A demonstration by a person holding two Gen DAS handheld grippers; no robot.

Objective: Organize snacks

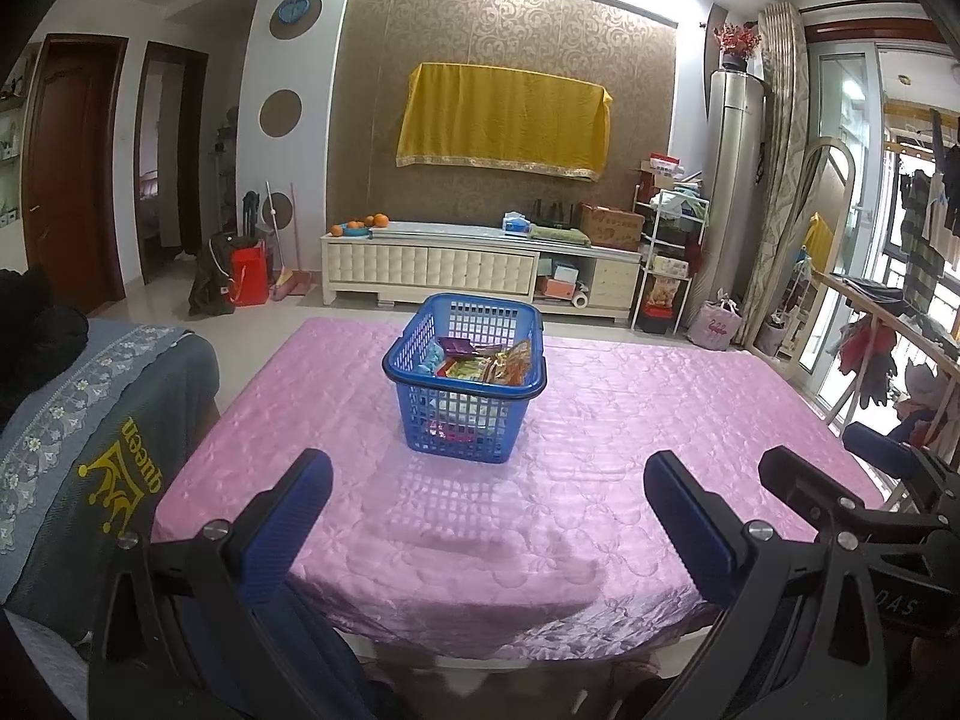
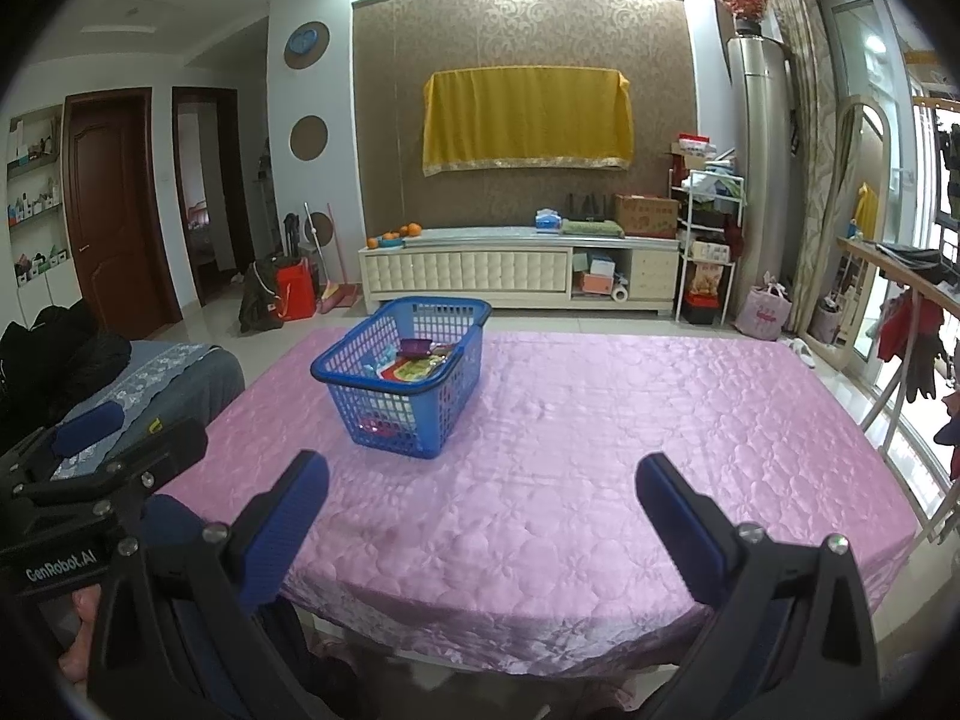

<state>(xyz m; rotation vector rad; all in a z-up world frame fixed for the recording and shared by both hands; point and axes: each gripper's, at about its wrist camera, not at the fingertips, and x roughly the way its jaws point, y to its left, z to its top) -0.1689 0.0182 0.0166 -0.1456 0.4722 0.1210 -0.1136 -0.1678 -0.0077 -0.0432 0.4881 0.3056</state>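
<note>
A blue plastic lattice basket [image 1: 465, 381] holding colourful snack packets [image 1: 480, 363] stands on the pink quilted tabletop [image 1: 660, 420]. The left claw [image 1: 489, 516] and right claw [image 2: 483, 516] both gape wide, empty, near its front edge.

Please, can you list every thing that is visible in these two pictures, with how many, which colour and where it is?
basket: one, blue, on the table, left of middle
snacks: several packets, mixed colours, inside the basket
table: one, pink quilted cover, in front
cloth: one, yellow, hanging on the far wall
cabinet: one, cream, under the cloth
oranges: a few, orange, on the cabinet's left end
box: one, brown, on the cabinet's right end
doors: two, dark brown, far left
left gripper: one, black and blue, open, empty
right gripper: one, black and blue, open, empty
</note>
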